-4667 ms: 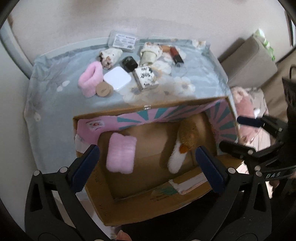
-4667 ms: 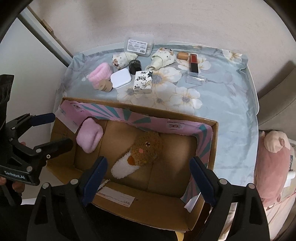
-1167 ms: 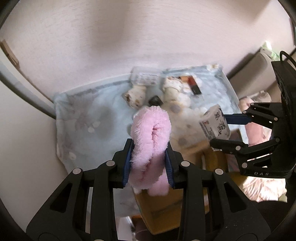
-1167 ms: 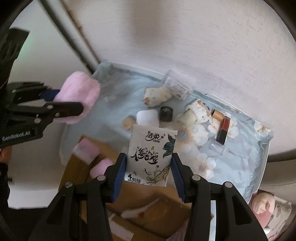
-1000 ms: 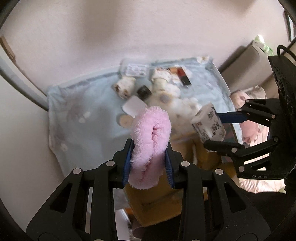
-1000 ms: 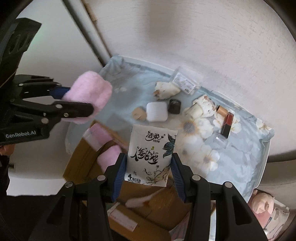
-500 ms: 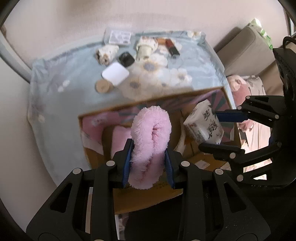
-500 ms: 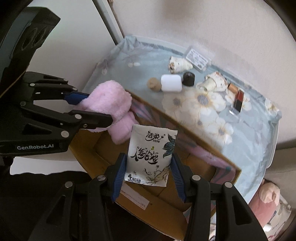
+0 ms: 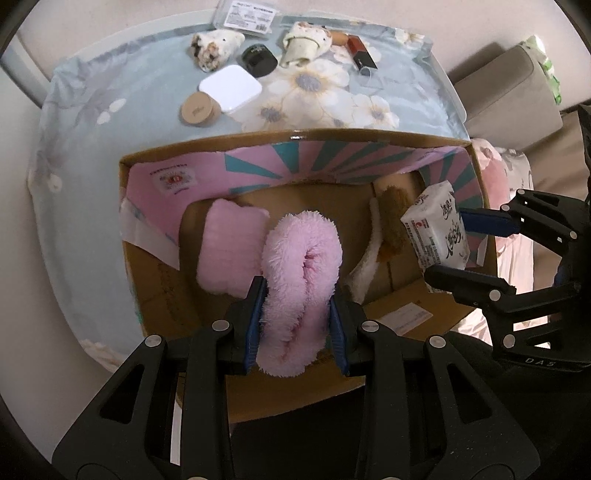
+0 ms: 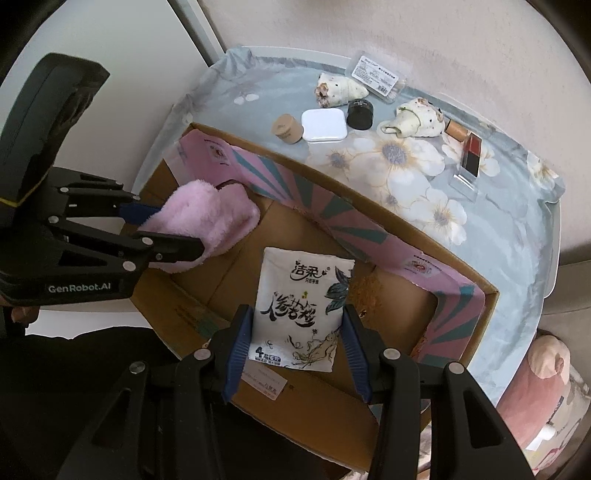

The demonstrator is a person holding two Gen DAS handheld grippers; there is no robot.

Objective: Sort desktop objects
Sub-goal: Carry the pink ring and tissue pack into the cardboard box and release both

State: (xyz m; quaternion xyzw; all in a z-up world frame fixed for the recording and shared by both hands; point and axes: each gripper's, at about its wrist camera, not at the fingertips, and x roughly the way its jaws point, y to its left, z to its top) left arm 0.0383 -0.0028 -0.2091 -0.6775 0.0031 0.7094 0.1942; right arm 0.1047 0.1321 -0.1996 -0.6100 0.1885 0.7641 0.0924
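Note:
My left gripper (image 9: pixel 297 295) is shut on a fluffy pink band (image 9: pixel 301 273) and holds it above the open cardboard box (image 9: pixel 295 138). It also shows in the right wrist view (image 10: pixel 207 218). My right gripper (image 10: pixel 295 321) is shut on a white tissue pack (image 10: pixel 301 306), held over the box (image 10: pixel 369 206); the pack shows in the left wrist view (image 9: pixel 437 230) at right. Inside the box lie a pink folded towel (image 9: pixel 227 251) and a brown-and-white plush (image 9: pixel 388 229).
On the floral tablecloth (image 9: pixel 92 110) behind the box lie a white square case (image 9: pixel 231 88), a round wooden box (image 9: pixel 197 109), a black jar (image 9: pixel 258 59), two wrapped rolls (image 9: pixel 214 46), a red lipstick (image 9: pixel 362 51) and a clear packet (image 9: pixel 245 16). A sofa (image 9: pixel 509 92) stands right.
Both grippers have come back from the table and lowered over the box, each still holding its item. Earlier, both were open and empty.

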